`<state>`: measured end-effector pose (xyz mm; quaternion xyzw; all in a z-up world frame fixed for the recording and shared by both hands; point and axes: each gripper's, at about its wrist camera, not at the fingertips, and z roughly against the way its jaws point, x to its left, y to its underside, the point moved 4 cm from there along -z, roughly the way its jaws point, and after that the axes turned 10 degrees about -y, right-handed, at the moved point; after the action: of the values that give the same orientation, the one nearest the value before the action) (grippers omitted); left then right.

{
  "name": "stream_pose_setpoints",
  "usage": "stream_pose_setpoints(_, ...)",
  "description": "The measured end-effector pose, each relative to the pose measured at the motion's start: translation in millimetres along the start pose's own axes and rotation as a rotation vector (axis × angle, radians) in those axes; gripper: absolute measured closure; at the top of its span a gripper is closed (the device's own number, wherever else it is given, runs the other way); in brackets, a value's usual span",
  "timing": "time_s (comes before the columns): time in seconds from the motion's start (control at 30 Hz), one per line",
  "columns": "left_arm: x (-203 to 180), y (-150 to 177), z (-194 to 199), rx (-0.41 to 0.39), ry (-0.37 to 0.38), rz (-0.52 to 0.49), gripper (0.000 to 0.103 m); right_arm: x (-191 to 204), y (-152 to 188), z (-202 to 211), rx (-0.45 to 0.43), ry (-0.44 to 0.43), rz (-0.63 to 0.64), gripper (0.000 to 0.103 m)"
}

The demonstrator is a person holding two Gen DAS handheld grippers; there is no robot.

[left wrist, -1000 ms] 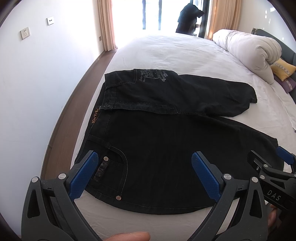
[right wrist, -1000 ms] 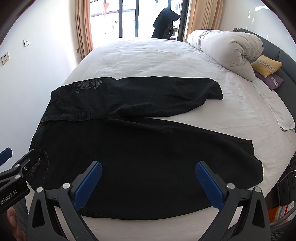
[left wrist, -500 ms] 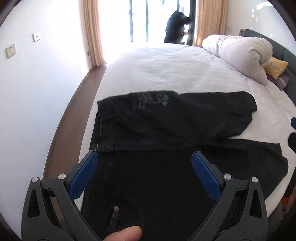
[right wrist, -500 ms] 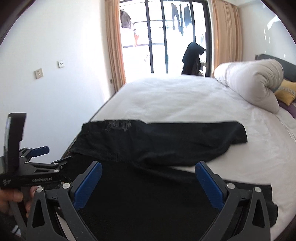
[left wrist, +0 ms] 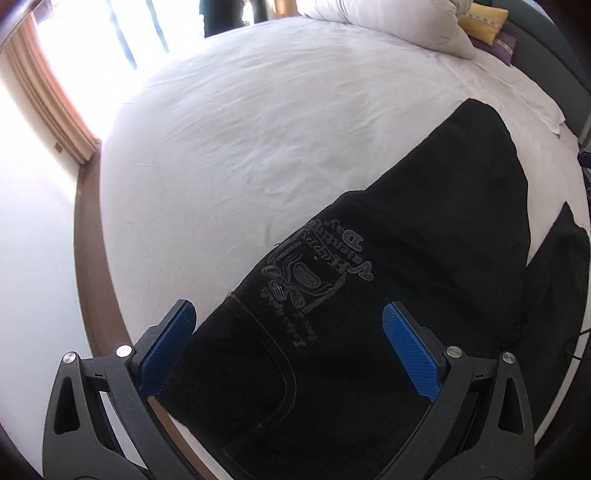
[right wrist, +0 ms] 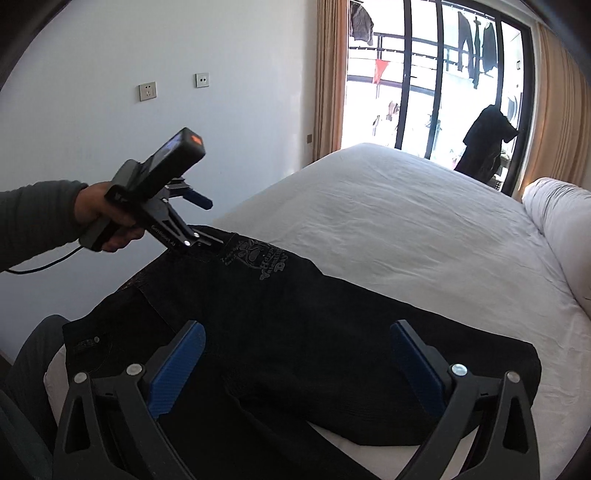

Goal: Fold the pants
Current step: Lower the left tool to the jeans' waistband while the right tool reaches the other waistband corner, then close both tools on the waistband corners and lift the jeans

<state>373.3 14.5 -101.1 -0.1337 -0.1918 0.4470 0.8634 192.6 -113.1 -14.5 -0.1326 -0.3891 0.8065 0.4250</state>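
Black pants lie spread on the white bed, grey embroidered lettering showing near the waist. My left gripper is open and points steeply down over the waist's far corner, with cloth below the gap and no pad pressing it. In the right wrist view a hand holds that left gripper at the corner by the bed's left edge. My right gripper hovers over the middle of the pants. Its jaws are wide and closing, with the cloth under them but not gripped.
A rolled white duvet and yellow and purple pillows lie at the head of the bed. A brown floor strip and white wall run along the left edge. Balcony doors with curtains stand beyond. The person's leg is at lower left.
Both grippers swung from the near side of the pants toward the far waist. The left one rolled and now sits over the embroidered corner. The right view now shows the left hand.
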Motion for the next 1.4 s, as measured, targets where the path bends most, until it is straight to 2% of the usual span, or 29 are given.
stream_pose_setpoints(0.07,6,-9,-15,0.021,0.053,-0.006,0.007,-16,3,-10,0.026,-0.021,-0.018,0.017)
stream_pose_setpoints(0.1,11,-14,-23,0.031,0.075,-0.004,0.015,-23,4,-15,0.036,-0.029,-0.031,0.019)
stream_pose_setpoints(0.2,25,-21,-44,0.073,0.093,-0.006,0.03,-43,10,-25,0.05,-0.057,-0.069,0.022)
stream_pose_setpoints(0.27,26,-21,-60,0.11,0.088,-0.03,0.035,-52,14,-30,0.057,-0.069,-0.087,0.022)
stream_pose_setpoints(0.37,19,-11,-76,0.156,0.091,-0.067,0.035,-63,14,-37,0.067,-0.081,-0.107,0.023)
stream_pose_setpoints(0.43,16,-7,-78,0.163,0.094,-0.057,0.035,-66,12,-45,0.089,-0.092,-0.105,0.028)
stream_pose_setpoints(0.47,18,-7,-80,0.164,0.1,-0.041,0.039,-67,9,-47,0.1,-0.093,-0.094,0.03)
stream_pose_setpoints(0.5,20,-7,-80,0.16,0.102,-0.025,0.05,-67,6,-51,0.11,-0.093,-0.081,0.031)
stream_pose_setpoints(0.53,21,-7,-80,0.157,0.114,-0.01,0.055,-67,4,-53,0.12,-0.097,-0.069,0.034)
stream_pose_setpoints(0.6,15,-5,-76,0.148,0.12,-0.015,0.076,-66,-2,-60,0.149,-0.1,-0.042,0.037)
stream_pose_setpoints(0.7,3,-2,-63,0.122,0.07,-0.056,0.094,-65,-14,-74,0.194,-0.102,0.021,0.038)
stream_pose_setpoints(0.8,3,0,-45,0.041,0.023,-0.053,0.096,-63,-25,-87,0.251,-0.105,0.103,0.042)
stream_pose_setpoints(0.97,-22,17,1,-0.145,-0.151,-0.161,0.097,-61,-43,-111,0.326,-0.1,0.211,0.056)
stream_pose_setpoints(1.07,-39,33,20,-0.231,-0.229,-0.225,0.097,-57,-51,-124,0.341,-0.094,0.254,0.059)
stream_pose_setpoints(1.3,-57,50,41,-0.322,-0.267,-0.252,0.097,-43,-51,-149,0.415,-0.09,0.361,0.06)
stream_pose_setpoints(1.4,-60,56,42,-0.341,-0.276,-0.27,0.097,-48,-51,-155,0.437,-0.086,0.353,0.069)
